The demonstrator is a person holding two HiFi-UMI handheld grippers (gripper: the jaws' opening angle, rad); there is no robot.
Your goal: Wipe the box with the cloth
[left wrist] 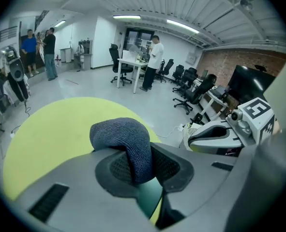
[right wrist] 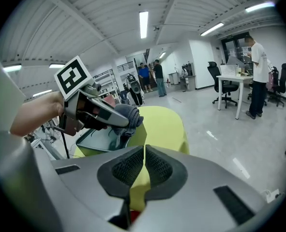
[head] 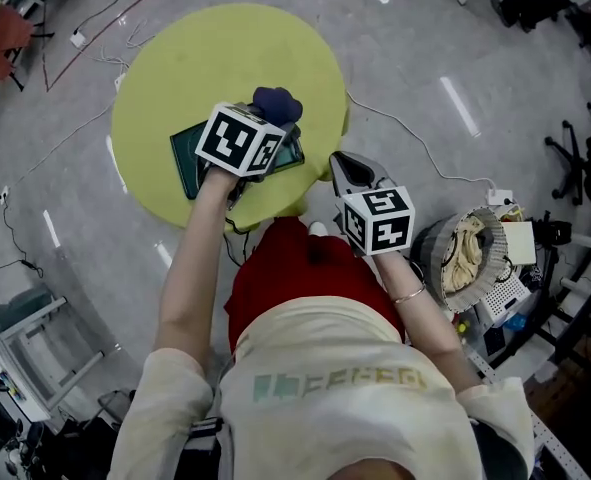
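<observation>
Grey floor (head: pixel 445 58) all round, w/ cables trailing across it. On it stands the round yellow-green table (head: pixel 225 48), the biggest thing in front of me. Off to my right, on the floor, sits a wire basket (head: pixel 470 253) w/ pale stuff bundled inside (can't tell what).

The box (head: pixel 187 158) is dark green, shallow and open-topped. It lies on the near part of the table, close to the edge nearest me. In the right gripper view it shows as a dark tray (right wrist: pixel 101 137) on the yellow top.

My left gripper (head: pixel 275 128) reaches out over the box, marker cube on top, my bare forearm behind it. Its jaws are clamped on the cloth (head: pixel 277 103), a dark blue knitted wad. In the left gripper view the cloth (left wrist: pixel 126 139) bulges up and forward out of the pads (left wrist: pixel 169 168), and a strip of green box shows just below the tips. The wad sits over the box's far right part. Whether it's pressing on the surface I can't tell; from the right gripper view it hangs just above, w/ a bit dangling down toward the box.

My right gripper (head: pixel 343 163) is off the table, just beside its near right edge, above my red garment (head: pixel 295 268). Its jaws are pressed together, pad to pad, w/ nothing btw them (right wrist: pixel 143 166), and they point toward the left gripper and the box.
</observation>
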